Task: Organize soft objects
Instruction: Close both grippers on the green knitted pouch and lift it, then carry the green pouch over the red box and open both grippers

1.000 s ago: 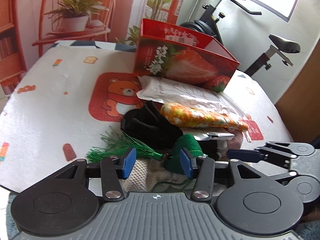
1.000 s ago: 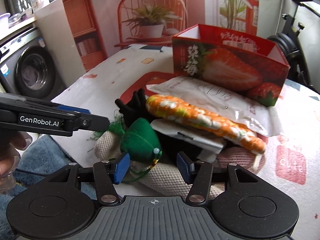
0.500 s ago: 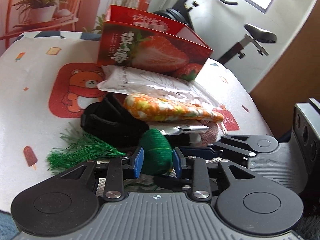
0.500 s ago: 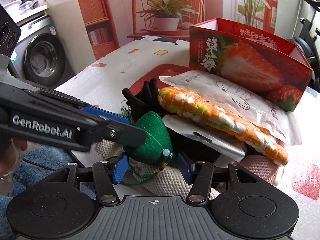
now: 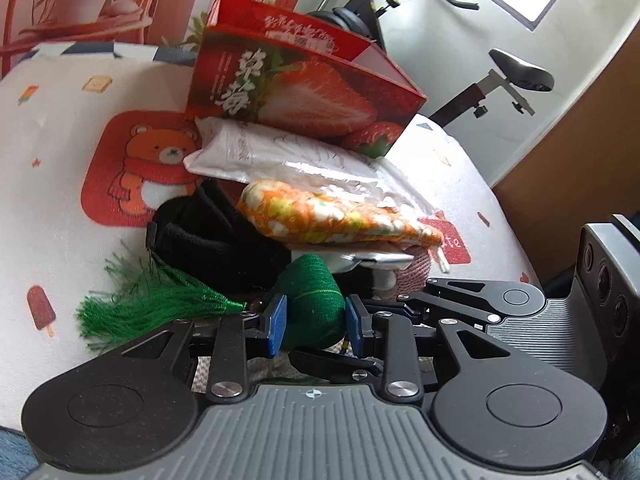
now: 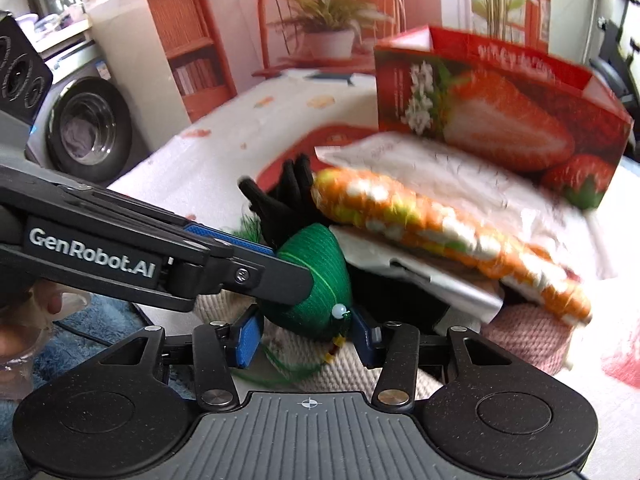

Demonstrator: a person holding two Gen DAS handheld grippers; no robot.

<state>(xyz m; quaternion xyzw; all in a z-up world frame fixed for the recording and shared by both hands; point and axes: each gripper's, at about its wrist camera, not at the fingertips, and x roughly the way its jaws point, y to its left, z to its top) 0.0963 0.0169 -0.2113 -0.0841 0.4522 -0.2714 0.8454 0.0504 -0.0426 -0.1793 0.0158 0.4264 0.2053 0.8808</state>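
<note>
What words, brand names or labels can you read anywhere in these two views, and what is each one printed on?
"GenRobot.AI": white lettering on the side of the left gripper, seen from the right wrist view.
"草莓": large white characters on the front of the red strawberry box.
Smaller white print along the box's upper rim: too small to read.
"te": partial white letters on a red patch of the tablecloth, the rest hidden.
Print on the white plastic packet: too faint to read.

Green pouch (image 5: 314, 304), orange floral roll (image 5: 336, 218), red strawberry box (image 5: 304, 92), black glove (image 5: 212, 248)

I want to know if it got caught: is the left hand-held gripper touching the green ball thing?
Touching. The left wrist view shows the left hand-held gripper with both blue pads pressed against the green pouch.
</note>
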